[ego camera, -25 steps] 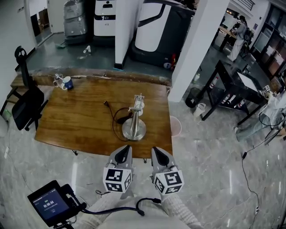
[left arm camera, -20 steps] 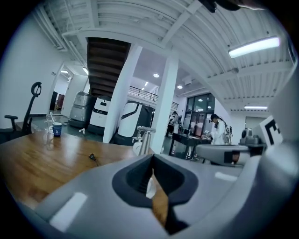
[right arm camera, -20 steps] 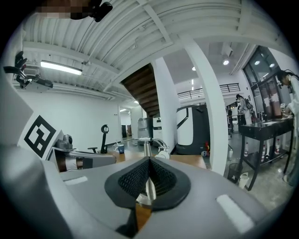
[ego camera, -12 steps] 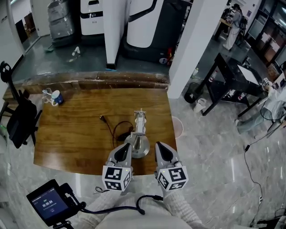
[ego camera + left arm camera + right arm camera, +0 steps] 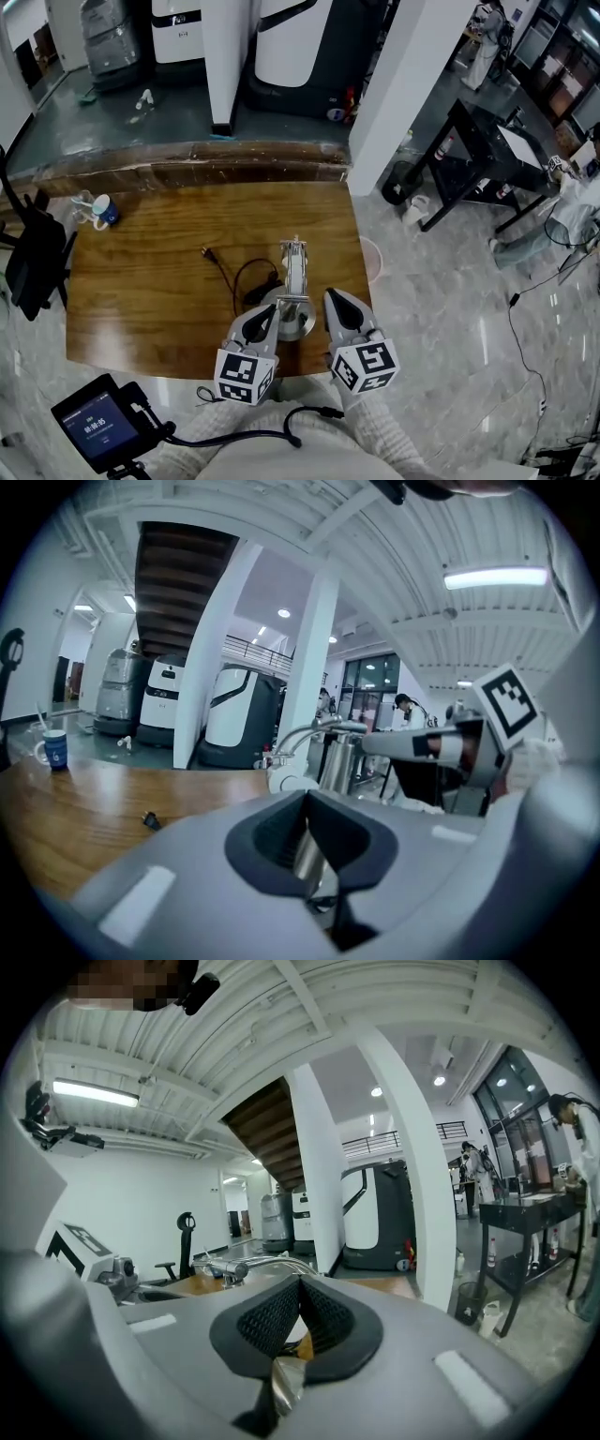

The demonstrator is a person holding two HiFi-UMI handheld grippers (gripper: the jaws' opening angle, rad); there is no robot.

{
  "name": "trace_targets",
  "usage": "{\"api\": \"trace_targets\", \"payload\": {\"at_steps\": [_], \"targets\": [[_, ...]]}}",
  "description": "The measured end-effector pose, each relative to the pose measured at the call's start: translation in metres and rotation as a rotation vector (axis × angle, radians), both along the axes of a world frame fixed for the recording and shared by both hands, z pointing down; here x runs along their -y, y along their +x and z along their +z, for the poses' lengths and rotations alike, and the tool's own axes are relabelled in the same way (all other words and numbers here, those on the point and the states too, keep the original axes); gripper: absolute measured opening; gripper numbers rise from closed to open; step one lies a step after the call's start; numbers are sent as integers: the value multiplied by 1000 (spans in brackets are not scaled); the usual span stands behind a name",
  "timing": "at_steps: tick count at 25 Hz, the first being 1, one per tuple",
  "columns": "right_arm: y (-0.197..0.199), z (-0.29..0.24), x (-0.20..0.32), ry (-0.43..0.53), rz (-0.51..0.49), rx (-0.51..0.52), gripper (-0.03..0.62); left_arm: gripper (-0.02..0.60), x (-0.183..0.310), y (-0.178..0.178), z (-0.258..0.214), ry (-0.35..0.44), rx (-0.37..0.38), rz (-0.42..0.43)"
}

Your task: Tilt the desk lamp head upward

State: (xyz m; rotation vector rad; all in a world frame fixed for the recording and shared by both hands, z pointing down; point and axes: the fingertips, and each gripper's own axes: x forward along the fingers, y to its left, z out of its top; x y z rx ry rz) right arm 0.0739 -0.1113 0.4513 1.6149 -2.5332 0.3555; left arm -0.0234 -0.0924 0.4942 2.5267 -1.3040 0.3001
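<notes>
A silver desk lamp (image 5: 292,281) stands on the wooden table (image 5: 150,291), near its front right. Its round base sits just past my two grippers, and its thin arm and head lie low, stretching away from me. My left gripper (image 5: 264,317) hovers at the left side of the base, jaws shut with nothing between them. On the right side of the base my right gripper (image 5: 333,300) is also shut and empty. The left gripper view has the lamp (image 5: 330,747) close ahead of the closed jaws. In the right gripper view the lamp (image 5: 246,1266) is ahead to the left.
The lamp's black cable (image 5: 242,279) loops left to a plug (image 5: 204,251) on the table. A blue-and-white cup (image 5: 101,210) stands far left. A black chair (image 5: 28,262) is beside the table, a white pillar (image 5: 398,84) behind, a pale bin (image 5: 371,262) at the right edge.
Both grippers have come forward over the table's front edge and now flank the lamp base. The lamp itself has not moved. Both stay shut.
</notes>
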Motion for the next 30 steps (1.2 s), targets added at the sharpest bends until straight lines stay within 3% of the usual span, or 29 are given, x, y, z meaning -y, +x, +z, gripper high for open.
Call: {"api": "trace_targets", "payload": {"at_steps": [6,14,19,24,30], "targets": [[-5,2,12,-47,-81,23,-3,7,-8,3,13,20,51,87],[-15,-1,21,-121,-204,74,62,122,-17,10,17,18,47,201],[-16,-14,32,-150,-252,98,86,160,-25,19,14,28,67,279],[-21,-4,57,-278,-300,268,109,170,-6,27,29,29,77,281],[-31,-3,70,-376,-335,378,120,170,3,39,29,51,102,306]]}}
